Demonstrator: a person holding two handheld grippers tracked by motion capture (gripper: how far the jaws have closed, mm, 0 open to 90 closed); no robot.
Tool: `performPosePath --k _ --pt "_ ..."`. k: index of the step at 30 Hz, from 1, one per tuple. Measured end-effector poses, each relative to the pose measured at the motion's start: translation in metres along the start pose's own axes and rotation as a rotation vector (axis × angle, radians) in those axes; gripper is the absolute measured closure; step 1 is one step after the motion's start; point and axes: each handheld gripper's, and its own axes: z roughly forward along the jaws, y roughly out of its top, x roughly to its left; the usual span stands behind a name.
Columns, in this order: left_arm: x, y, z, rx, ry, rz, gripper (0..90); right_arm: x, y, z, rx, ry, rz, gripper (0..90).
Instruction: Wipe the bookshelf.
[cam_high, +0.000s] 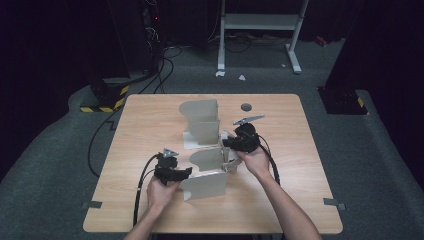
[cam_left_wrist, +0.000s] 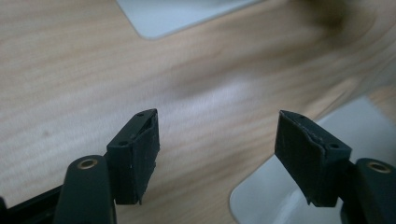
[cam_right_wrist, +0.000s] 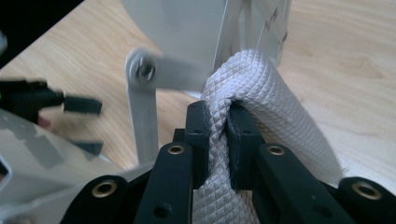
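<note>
On the light wooden desk (cam_high: 150, 125), your right tool (cam_right_wrist: 218, 135) squeezes the thick white woven rope (cam_right_wrist: 261, 93) beside the grey metal stand (cam_high: 205, 125). Your left tool (cam_left_wrist: 217, 154) is wide open, holding nothing. Threading looks unfinished.

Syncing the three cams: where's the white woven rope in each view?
High view: too small to make out; the right gripper that grips it sits right of centre, against the grey metal partition pieces.
Left gripper view: not in it.
Right gripper view: white woven rope at centre, pinched between the jaws, looping right.
Shared landmark: light wooden table, also and.
</note>
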Motion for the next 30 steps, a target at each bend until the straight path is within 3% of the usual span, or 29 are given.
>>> performPosePath --k 5,8,10,14,18,25,28,30 --pt "-0.002 0.025 -0.01 -0.021 -0.039 -0.028 30.2 0.005 -0.009 0.004 0.015 0.018 -0.005 81.0" --pt "-0.006 0.029 -0.011 -0.015 -0.023 -0.012 32.2 0.009 -0.012 0.005 0.015 0.027 -0.014 80.9" --pt "-0.006 0.029 -0.011 -0.006 -0.027 -0.01 33.6 0.012 -0.015 0.003 0.01 0.015 -0.025 80.9" --pt "-0.009 0.024 -0.01 0.011 -0.05 0.007 31.5 0.012 -0.019 0.0 0.017 0.038 -0.015 81.0" --pt "-0.012 0.019 -0.015 0.012 -0.05 0.021 32.5 0.017 -0.022 -0.005 0.02 0.04 -0.044 81.7" --pt "-0.013 0.009 -0.02 0.008 -0.089 0.01 31.4 0.026 -0.03 -0.013 0.027 0.056 -0.068 81.7" --pt "-0.011 0.007 -0.018 0.017 -0.108 0.001 29.1 0.023 -0.028 -0.015 0.015 0.043 -0.068 81.6" --pt "-0.015 0.006 -0.018 0.019 -0.12 0.013 27.6 0.015 -0.017 -0.016 -0.003 0.025 -0.042 81.6"
